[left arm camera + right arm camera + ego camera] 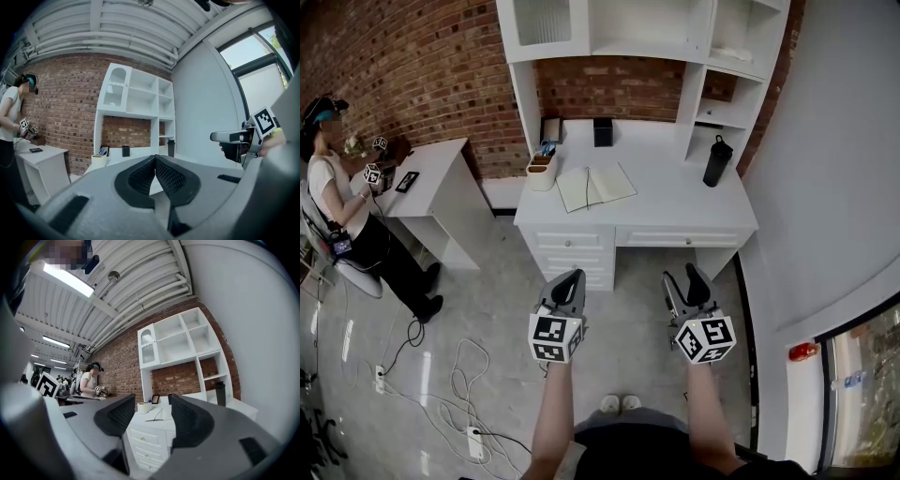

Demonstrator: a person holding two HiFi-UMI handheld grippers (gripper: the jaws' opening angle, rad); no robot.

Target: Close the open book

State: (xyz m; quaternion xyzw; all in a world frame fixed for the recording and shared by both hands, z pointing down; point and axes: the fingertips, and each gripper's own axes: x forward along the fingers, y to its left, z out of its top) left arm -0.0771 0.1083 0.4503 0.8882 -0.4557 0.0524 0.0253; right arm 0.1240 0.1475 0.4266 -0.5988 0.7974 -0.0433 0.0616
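Note:
An open book [595, 186] lies flat on the white desk [684, 204], pages up, left of the desk's middle. It also shows between my right jaws as the open book [157, 417] far ahead. Both grippers hang over the floor in front of the desk, well short of the book. My left gripper [573, 277] is shut, its pads meeting with nothing between them at the left gripper [154, 160]. My right gripper [685, 278] is open and empty, seen wide apart as the right gripper [152, 412].
On the desk stand a black bottle [716, 161] at right, a beige pen cup [542, 173] at left and a black box [603, 131] at the back, under a white hutch [637, 28]. A person [342, 211] sits at a side desk; cables [455, 389] lie on the floor.

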